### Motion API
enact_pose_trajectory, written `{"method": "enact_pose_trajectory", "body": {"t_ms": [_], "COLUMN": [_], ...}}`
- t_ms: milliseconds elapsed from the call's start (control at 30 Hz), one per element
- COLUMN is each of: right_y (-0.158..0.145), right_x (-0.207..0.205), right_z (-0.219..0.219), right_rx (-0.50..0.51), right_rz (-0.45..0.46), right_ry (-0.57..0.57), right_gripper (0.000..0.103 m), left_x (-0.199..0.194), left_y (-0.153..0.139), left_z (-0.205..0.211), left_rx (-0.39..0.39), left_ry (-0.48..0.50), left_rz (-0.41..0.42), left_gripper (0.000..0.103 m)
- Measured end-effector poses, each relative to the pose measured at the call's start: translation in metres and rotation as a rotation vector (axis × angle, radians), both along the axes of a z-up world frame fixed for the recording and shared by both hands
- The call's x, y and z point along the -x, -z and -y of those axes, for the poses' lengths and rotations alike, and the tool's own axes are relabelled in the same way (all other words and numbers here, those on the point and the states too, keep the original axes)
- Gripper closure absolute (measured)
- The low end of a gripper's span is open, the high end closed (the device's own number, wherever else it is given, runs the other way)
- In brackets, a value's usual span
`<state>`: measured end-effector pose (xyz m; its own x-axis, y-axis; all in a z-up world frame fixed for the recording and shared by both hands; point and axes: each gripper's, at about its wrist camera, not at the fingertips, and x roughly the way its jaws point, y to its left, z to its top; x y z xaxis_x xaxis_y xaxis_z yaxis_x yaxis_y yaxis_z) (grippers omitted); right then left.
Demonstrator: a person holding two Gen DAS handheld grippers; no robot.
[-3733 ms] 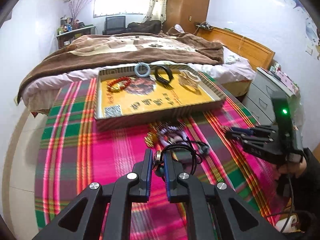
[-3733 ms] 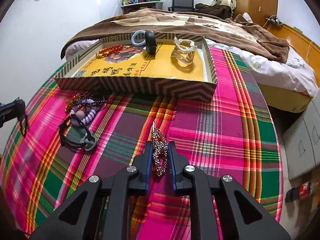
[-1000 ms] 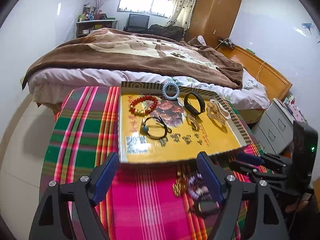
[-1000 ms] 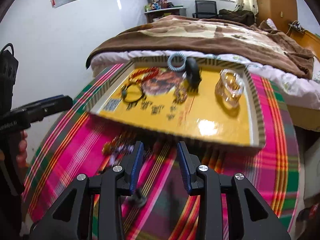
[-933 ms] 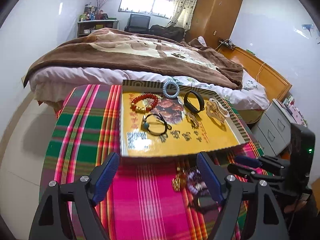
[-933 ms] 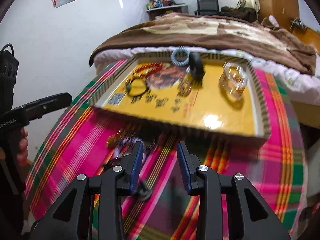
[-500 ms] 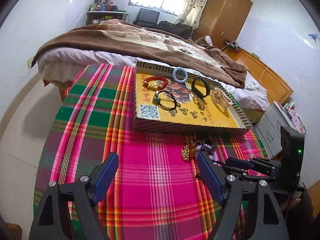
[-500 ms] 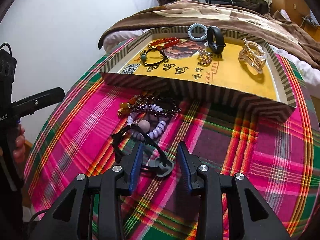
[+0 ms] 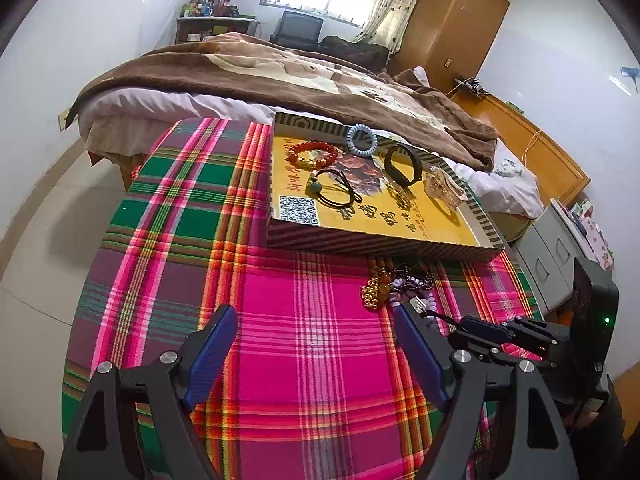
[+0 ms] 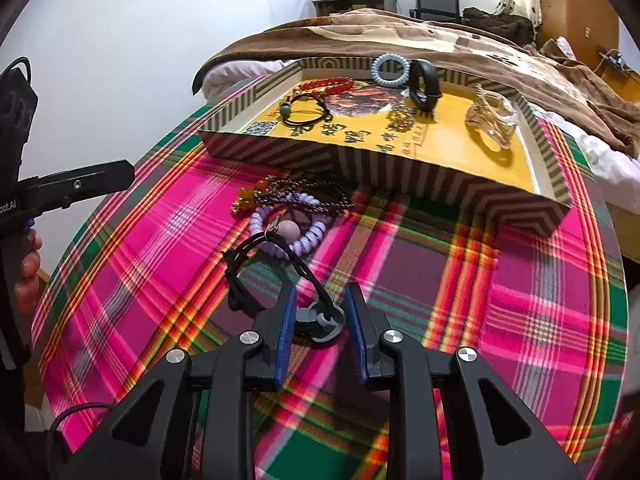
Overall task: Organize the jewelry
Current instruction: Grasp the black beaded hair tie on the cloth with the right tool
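Where plaid tablecloth (image 9: 304, 320) ends, brown-blanketed bed (image 9: 256, 76); white walls (image 9: 100, 32).

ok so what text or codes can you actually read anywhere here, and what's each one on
"oot.AI": partial white lettering on the left gripper body, cut off by the picture's edge.
QR code: printed on the yellow tray floor, no readable text.
Large black Chinese characters on the tray floor: too distorted to read reliably.

Black gripper (image 10: 320, 304), blue-padded jaws, silver screws.
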<state>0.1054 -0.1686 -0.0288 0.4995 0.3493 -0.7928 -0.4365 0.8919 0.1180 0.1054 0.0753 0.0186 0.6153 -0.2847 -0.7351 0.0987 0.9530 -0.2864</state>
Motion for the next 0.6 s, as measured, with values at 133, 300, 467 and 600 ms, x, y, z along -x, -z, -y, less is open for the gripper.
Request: {"method": "enact_pose_trajectory", "body": {"t_ms": [133,300,467,600], "right_y": [-0.004,-0.012,-0.020,-0.024], "right_x": [0.007,0.012,0.018,0.021], "right_z": [0.018,0.043,0.070,0.089], "right_rx": [-0.043,-0.086,-0.124,-0.163], "right_rz": [0.012,0.035,0.058,0.068], "right_ry": [0.034,0.085,0.148,0.196], "right_gripper": [0.078,0.078,0.078,0.088], "left_x": [-0.003,-0.009,-0.015,-0.019], "left_y": [0.003,0.009,0.015,0.021], "left_z": [0.009,0.022,0.035,0.042], "left_rx": [-0.011,-0.022,-0.033,-0.034], "left_ry": [0.014,0.042,0.066,0.085], "left_rz": [-0.009,-0.026,-0.041,-0.053], "left_gripper": [0.023,0.023,0.023,0.023]}}
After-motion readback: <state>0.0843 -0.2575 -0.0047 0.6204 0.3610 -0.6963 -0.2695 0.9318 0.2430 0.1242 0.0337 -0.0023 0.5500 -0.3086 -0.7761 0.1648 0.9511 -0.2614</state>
